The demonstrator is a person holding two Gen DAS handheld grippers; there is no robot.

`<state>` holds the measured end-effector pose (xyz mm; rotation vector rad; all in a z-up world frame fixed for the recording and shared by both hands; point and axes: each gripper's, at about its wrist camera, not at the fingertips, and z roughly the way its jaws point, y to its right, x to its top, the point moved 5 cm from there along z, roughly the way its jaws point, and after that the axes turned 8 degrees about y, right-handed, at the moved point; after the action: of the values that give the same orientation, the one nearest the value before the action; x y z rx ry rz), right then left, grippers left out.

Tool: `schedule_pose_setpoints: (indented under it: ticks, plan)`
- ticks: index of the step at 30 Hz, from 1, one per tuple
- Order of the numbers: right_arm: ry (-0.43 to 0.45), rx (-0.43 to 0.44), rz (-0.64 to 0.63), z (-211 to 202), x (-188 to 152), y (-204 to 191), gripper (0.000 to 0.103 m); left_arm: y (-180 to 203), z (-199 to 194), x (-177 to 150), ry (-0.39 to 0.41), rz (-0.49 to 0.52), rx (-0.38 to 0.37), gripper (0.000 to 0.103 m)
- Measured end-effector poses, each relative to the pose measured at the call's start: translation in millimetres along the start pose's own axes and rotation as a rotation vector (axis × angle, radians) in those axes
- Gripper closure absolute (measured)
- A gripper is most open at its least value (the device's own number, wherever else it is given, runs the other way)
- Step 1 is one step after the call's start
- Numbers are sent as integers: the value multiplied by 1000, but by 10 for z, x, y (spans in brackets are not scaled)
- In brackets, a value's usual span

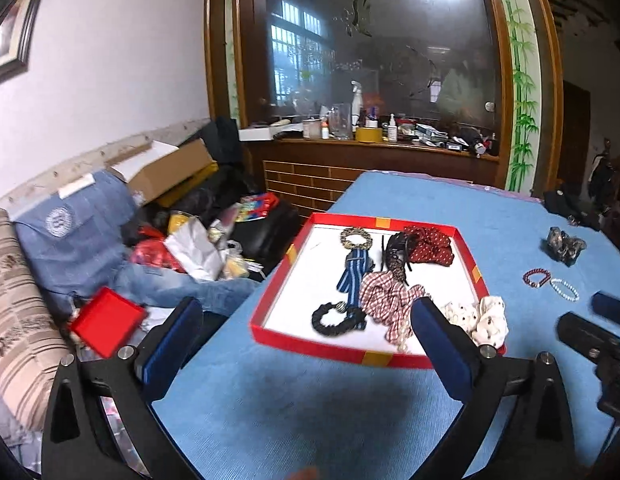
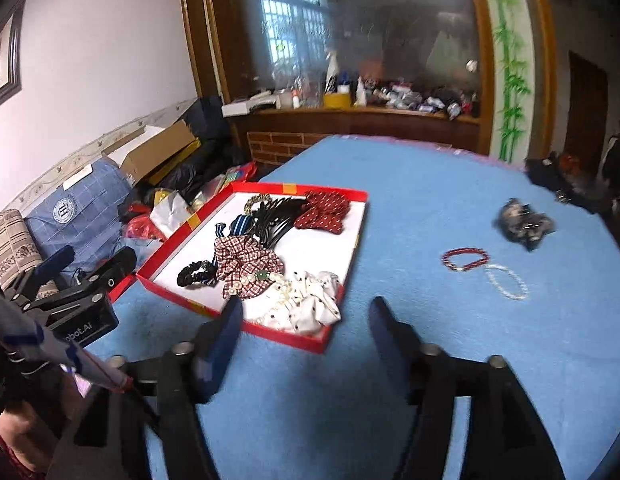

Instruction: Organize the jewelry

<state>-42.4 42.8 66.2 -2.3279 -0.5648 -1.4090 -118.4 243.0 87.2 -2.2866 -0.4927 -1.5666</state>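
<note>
Nearest in each wrist view are the tool's own fingers. The left gripper (image 1: 306, 344) stands spread wide with nothing between its blue pads, hanging above the blue bench (image 1: 310, 408) just short of the red tray (image 1: 270, 300). The right gripper (image 2: 306, 344) is likewise released and empty, its fingers (image 2: 226, 332) over the tray's near corner and bare cloth.

Next out, the tray already holds most of the pieces: a black scrunchie (image 1: 335, 318), a checked scrunchie (image 1: 383, 298), a pearl string (image 2: 276, 292) lying across a white dotted scrunchie (image 1: 485, 318), a striped tie (image 1: 353, 274), a dark claw clip (image 1: 397, 254), a gold ring-shaped band (image 1: 357, 238) and a red dotted bow (image 1: 431, 246).

Further right, well apart from the tray, three things lie loose on the bench: a red bracelet (image 2: 465, 260), a white bracelet (image 2: 505, 280) just beside it, and beyond them a mottled clip (image 2: 525, 220).

By the look of it, one placement is done and the step in hand is going for the next loose piece. The right gripper is nearer the bracelets; it would need to swing right, drop low and pinch the thin bead ring against the cloth without dragging its neighbour.
</note>
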Motion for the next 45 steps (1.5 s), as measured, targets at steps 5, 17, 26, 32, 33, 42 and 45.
schedule_pose_setpoints:
  ticks: [5, 17, 26, 32, 33, 42, 45]
  plan:
    - [56, -68, -66, -293, -95, -82, 11, 0, -140, -108, -8, 68, 90, 0]
    - [42, -102, -105, -340, -172, -148, 11, -133, -255, -245, -42, 91, 194, 0]
    - [19, -86, -134, -295, -226, -240, 11, -76, -153, -350, -89, 101, 176, 0]
    - [10, -82, -138, -270, -245, -275, 11, -98, -114, -379, -111, 86, 166, 0]
    - [9, -81, -140, -268, -249, -281, 11, -97, -110, -388, -113, 86, 164, 0]
    - [4, -78, -139, -264, -262, -286, 11, -124, -76, -426, -133, 72, 151, 0]
    - [4, -77, -138, -261, -262, -283, 11, -118, -70, -435, -136, 73, 146, 0]
